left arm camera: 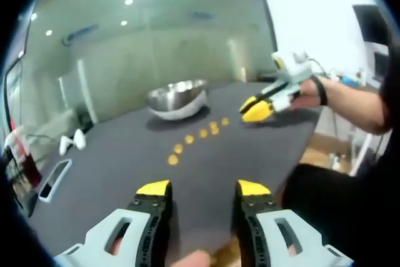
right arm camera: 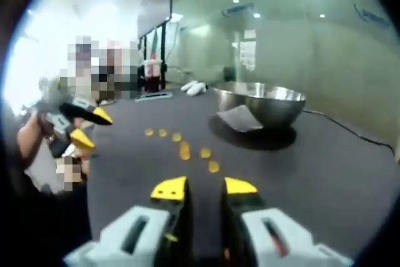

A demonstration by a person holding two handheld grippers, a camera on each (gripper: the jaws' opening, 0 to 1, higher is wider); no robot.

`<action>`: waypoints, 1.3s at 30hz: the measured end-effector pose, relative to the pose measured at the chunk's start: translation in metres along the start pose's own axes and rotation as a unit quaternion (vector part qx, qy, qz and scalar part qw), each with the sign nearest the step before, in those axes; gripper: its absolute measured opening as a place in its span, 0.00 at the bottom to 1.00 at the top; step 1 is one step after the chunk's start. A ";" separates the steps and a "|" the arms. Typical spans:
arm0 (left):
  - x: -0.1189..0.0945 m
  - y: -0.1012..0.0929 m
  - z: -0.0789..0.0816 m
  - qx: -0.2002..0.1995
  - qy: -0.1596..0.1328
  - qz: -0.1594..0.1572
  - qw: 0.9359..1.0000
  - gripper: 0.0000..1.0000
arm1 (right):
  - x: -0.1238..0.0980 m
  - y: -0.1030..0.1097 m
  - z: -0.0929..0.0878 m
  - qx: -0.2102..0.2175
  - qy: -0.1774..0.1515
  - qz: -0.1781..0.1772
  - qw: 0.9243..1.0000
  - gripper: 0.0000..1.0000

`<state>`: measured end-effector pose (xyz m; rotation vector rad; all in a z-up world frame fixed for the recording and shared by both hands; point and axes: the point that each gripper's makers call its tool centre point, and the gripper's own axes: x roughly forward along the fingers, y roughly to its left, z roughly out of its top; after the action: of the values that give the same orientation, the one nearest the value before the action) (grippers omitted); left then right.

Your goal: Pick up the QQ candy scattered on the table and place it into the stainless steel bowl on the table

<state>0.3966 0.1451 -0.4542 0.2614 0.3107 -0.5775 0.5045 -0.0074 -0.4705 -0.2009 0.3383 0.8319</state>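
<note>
Your left gripper [left arm camera: 201,189] gapes empty at lower centre; your right gripper [right arm camera: 204,187] stands narrowly parted, empty; candies [left arm camera: 189,139] trail mid-frame toward the bowl [left arm camera: 177,98].

left hand-held gripper [left arm camera: 202,189]: grey body, black jaws, yellow tips | right hand-held gripper [right arm camera: 204,187]: same | wrist: black strap [left arm camera: 320,90]

Our left gripper [left arm camera: 203,189], with yellow-tipped jaws standing apart, hovers over the dark grey table [left arm camera: 112,154]. Ahead of it lies a row of small yellow QQ candies [left arm camera: 195,136], and beyond them stands the shiny stainless steel bowl [left arm camera: 177,99]. To the right ahead, our right gripper [left arm camera: 257,109] hangs above the table, its yellow jaws close together.
</note>
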 end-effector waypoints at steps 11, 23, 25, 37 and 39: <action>-0.005 0.005 -0.007 -0.012 0.002 0.007 1.000 0.43 | 0.032 -0.002 0.005 -0.008 0.014 -0.004 1.000 0.21; -0.007 0.010 -0.011 -0.016 0.003 0.012 1.000 0.42 | 0.039 -0.006 0.006 -0.009 0.015 -0.004 1.000 0.10; -0.007 0.009 -0.010 -0.015 0.002 0.011 1.000 0.42 | 0.039 -0.006 0.006 -0.010 0.014 -0.004 1.000 0.10; -0.009 0.010 -0.008 -0.014 -0.001 0.012 1.000 0.43 | 0.019 -0.013 0.023 0.028 -0.020 -0.022 0.999 0.10; -0.009 0.009 -0.008 -0.014 -0.002 0.012 1.000 0.43 | 0.016 -0.017 0.030 0.025 -0.031 -0.028 0.999 0.10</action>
<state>0.3933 0.1596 -0.4567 0.2372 0.3120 -0.5501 0.5335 0.0013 -0.4477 -0.1370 0.2947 0.7727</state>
